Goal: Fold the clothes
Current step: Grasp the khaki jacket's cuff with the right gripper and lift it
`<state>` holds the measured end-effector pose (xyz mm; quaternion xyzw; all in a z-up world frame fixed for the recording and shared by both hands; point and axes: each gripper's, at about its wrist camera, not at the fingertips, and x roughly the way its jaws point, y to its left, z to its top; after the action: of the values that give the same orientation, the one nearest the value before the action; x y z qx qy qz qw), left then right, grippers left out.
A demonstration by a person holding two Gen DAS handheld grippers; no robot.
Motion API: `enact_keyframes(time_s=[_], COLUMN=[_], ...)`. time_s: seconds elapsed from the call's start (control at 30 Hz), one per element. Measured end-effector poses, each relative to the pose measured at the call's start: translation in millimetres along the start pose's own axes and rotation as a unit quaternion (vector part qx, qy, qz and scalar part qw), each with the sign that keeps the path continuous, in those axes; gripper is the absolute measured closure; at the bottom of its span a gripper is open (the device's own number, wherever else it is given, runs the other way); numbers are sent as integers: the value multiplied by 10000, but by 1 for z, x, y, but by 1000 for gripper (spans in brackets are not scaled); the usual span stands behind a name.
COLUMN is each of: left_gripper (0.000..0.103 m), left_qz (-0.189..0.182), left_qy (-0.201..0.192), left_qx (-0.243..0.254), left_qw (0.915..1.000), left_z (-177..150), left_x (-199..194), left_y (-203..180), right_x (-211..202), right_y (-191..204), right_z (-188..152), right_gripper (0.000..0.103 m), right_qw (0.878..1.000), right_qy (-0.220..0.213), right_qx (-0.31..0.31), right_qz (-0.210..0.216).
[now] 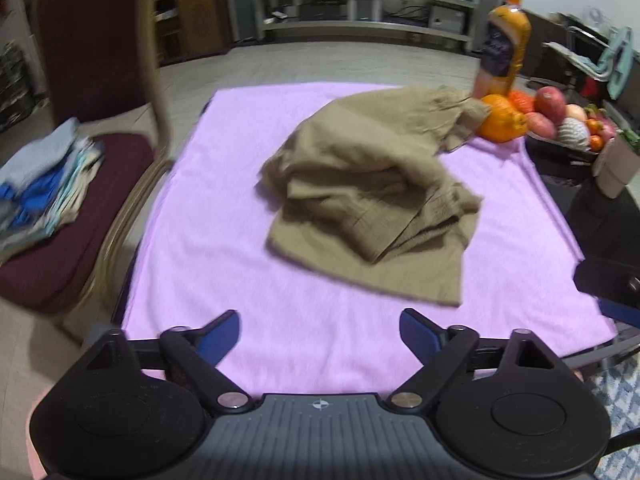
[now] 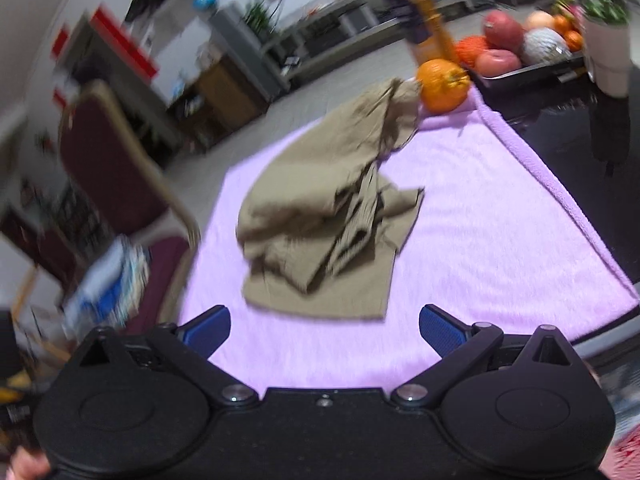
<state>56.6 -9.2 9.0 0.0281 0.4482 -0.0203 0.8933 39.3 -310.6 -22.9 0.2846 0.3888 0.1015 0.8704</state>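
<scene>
A crumpled tan garment lies in a heap on a lilac towel spread over the table; it also shows in the right wrist view, on the same towel. My left gripper is open and empty, hovering over the towel's near edge, short of the garment. My right gripper is open and empty too, just in front of the garment's near hem. A part of the right gripper shows at the right edge of the left wrist view.
A maroon chair stands left of the table with a stack of folded clothes on its seat. At the far right corner are an orange, an orange bottle, a tray of fruit and a white pot.
</scene>
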Motion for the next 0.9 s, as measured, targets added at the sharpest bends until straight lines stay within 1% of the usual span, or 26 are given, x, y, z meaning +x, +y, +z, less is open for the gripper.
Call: enact_keyframes(time_s=[0.03,0.07,0.1,0.13,0.17,0.23,0.3,0.37,0.47,0.5,0.57,0.6,0.63,0.73,0.77,0.83,0.9], left_gripper=[23,23,23,20,19,15,15,16,20,24,31,42,51,52,52,51,50], left_qz=[-72,-143,-214,-275,-298,-211,-77,77,294,346,339,282,205,23,47,162,143], left_qy=[-10,-20,-26,-18,-1,50,149,203,189,176,200,213,233,360,355,323,362], left_qx=[27,54,89,157,256,499,674,714,750,771,768,749,728,675,670,719,686], left_qw=[10000,9999,9997,9995,9992,9985,9976,9972,9966,9963,9963,9966,9969,9971,9971,9968,9969], left_z=[8,16,24,32,40,51,61,69,81,85,93,97,101,109,110,110,109], left_x=[2,3,5,9,13,22,33,45,61,66,72,75,77,86,87,88,88], left_y=[-4,-8,-12,-18,-24,-37,-49,-58,-68,-71,-74,-74,-75,-75,-75,-76,-73], right_x=[3,7,12,18,23,33,45,59,81,90,106,117,128,162,173,191,209], right_y=[-8,-15,-22,-28,-34,-47,-55,-63,-75,-79,-87,-90,-93,-99,-99,-98,-95], right_z=[6,12,17,22,25,31,36,43,54,57,62,65,67,72,73,72,71], right_gripper=[9,14,27,34,34,35,35,35,35,36,50,62,66,65,64,55,55], right_qw=[9998,9993,9988,9981,9971,9945,9925,9904,9857,9841,9807,9798,9788,9757,9757,9740,9756], right_qy=[-53,-103,-110,-85,-65,-25,-21,8,100,110,128,216,319,588,657,761,857], right_qx=[164,326,446,583,717,986,1157,1285,1522,1599,1752,1810,1854,1961,1938,1993,1896], right_qz=[74,148,180,188,239,348,390,500,716,764,855,821,813,784,783,756,702])
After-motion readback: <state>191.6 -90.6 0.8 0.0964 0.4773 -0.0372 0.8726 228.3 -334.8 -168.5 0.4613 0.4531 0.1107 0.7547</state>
